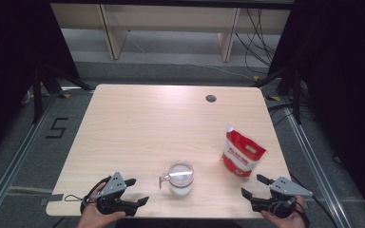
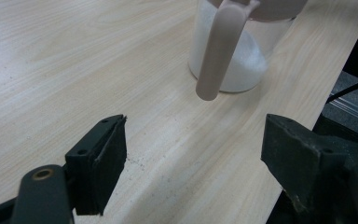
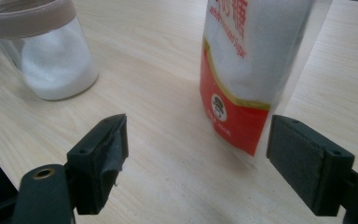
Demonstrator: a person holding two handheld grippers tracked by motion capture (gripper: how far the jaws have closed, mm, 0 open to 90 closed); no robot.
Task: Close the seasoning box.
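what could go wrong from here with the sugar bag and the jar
The sugar pouch stands upright with its top corner cut open; a clumsy squeeze by the open right gripper might tip it and spill. The glass jar sits near the table's front edge, so a push from the left gripper could slide it off.

Lighting, high view: you get a bright patch of glare along the far edge of the table [image 1: 171,90]; both sides fall into near-black. Picture soft, low in detail.
Gripper views: even, diffuse light; your black jaws sit close and slightly blurred, throwing faint shadows. The jar [image 2: 242,51] shows soft reflections on its glass; the red pouch [image 3: 247,70] reads washed-out white on top.
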